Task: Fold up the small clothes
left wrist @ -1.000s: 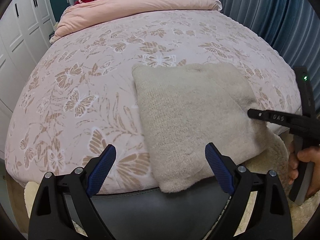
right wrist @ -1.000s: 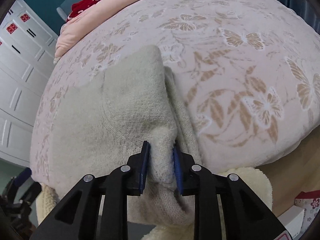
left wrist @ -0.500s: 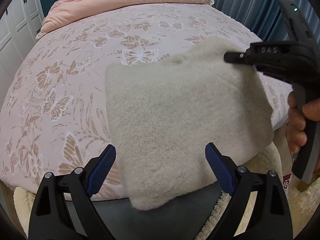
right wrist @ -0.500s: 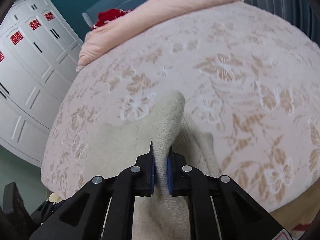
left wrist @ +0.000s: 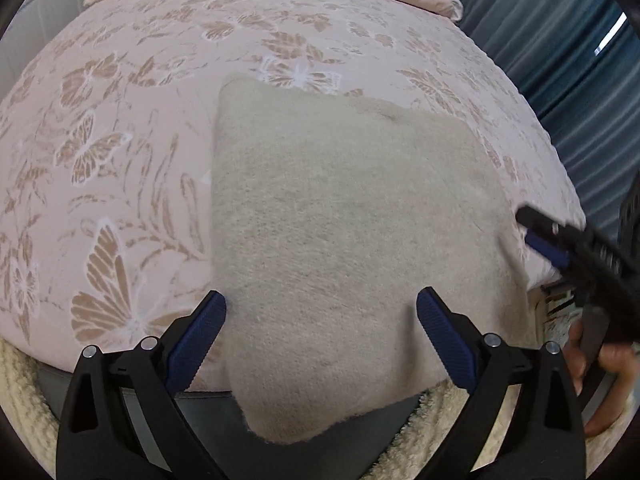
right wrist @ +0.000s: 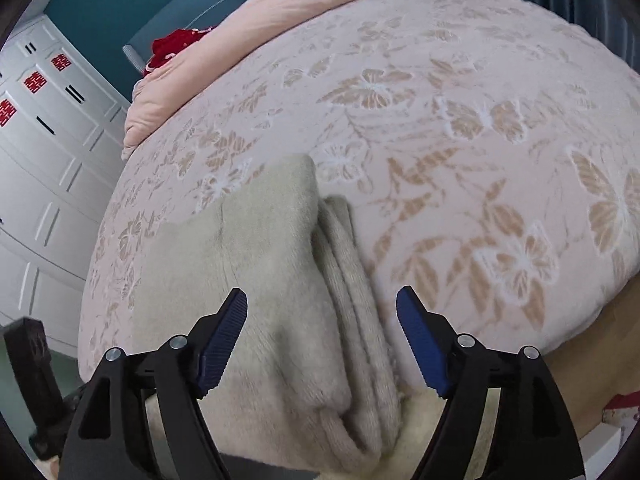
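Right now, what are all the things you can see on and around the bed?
knitted garment: one, beige, folded at the near edge of the bed
bedspread: one, pink with tan butterflies, covering the bed
quilt: one, plain pink, bunched at the far end
red cloth: one, behind the quilt
wardrobe: white, red stickers, beside the bed
curtain: blue, on the other side
fluffy rug: cream, below the bed
left hand-held gripper: open over the garment
right hand-held gripper: open over the garment's folded edge
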Motion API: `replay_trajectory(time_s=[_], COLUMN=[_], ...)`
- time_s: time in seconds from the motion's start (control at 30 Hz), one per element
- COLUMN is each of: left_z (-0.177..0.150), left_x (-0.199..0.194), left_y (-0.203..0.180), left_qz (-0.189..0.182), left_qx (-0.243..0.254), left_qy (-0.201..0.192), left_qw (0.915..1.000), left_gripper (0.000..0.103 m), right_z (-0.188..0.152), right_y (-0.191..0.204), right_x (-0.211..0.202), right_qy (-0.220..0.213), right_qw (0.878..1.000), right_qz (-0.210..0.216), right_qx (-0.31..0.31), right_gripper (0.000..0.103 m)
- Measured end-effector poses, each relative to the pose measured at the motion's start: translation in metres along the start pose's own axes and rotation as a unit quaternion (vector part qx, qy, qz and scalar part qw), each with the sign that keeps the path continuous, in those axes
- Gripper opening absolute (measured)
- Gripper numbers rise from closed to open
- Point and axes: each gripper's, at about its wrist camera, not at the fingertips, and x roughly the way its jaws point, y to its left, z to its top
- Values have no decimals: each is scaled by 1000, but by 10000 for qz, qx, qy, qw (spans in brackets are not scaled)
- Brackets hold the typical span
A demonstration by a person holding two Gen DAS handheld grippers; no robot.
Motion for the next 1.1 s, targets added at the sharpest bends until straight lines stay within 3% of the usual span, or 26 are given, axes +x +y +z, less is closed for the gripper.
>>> replay_trajectory(time_s=[0.13,0.33,0.67,1.07,1.1], left_z=[5,8,16,18,19], left_x=[24,35,55,62,61], left_y=[23,5,3,2,2], left_qz=[-230,-57,-128,-116,-137], left_qx=[-688,-350,-457,-483,-495], left_qy=[397,424,514,453,499], left_qw=[9966,9985,9975,9977,9974], left_gripper=[94,98,98,98,98], right_z=[-18,-24,-16,-6,-6], right_y=[-17,-19,-15,7,8], right_x=[27,45,57,69,67], right_qy=[409,502,531,413,360], right_qw=[9976,9955,9926,9931,9924], right_qz=[360,624,975,1064,1150], right_qx=[438,513,498,271,250], right_gripper=[77,87,98,98,86])
